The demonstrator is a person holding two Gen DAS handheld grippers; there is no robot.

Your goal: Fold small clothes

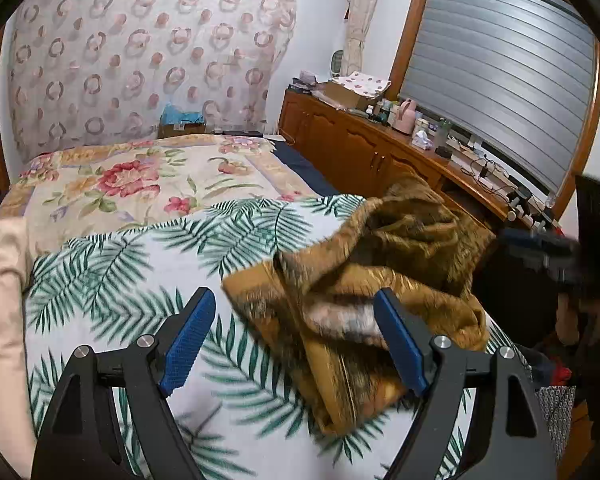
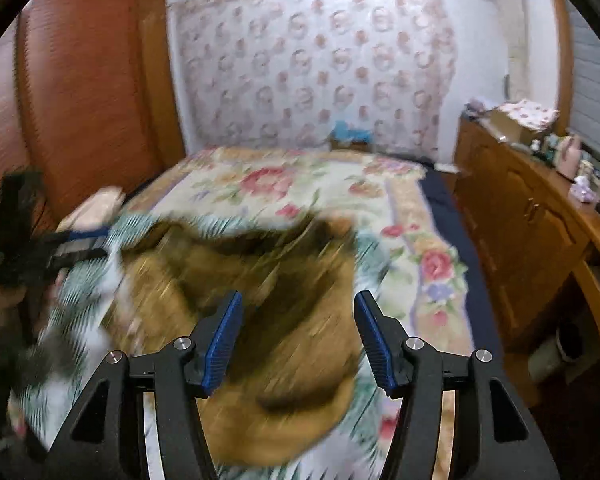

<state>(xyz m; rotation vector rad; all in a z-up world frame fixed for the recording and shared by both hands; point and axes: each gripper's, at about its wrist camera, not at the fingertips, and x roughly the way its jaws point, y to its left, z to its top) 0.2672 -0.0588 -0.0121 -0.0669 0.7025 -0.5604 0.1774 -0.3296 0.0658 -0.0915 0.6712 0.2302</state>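
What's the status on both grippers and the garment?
Left hand-held gripper open, right hand-held gripper open, both empty. Crumpled brown-mustard furry garment unfolded on palm-leaf print sheet. Nothing in the way.

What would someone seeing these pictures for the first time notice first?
Most likely the crumpled brown-gold garment, heaped unfolded on the palm-leaf sheet at the near end of the bed. Next, the two open grippers with blue pads: the left gripper hangs at the garment's near left edge and the right gripper above its middle, neither holding cloth. Behind lie a floral quilt and a patterned curtain.
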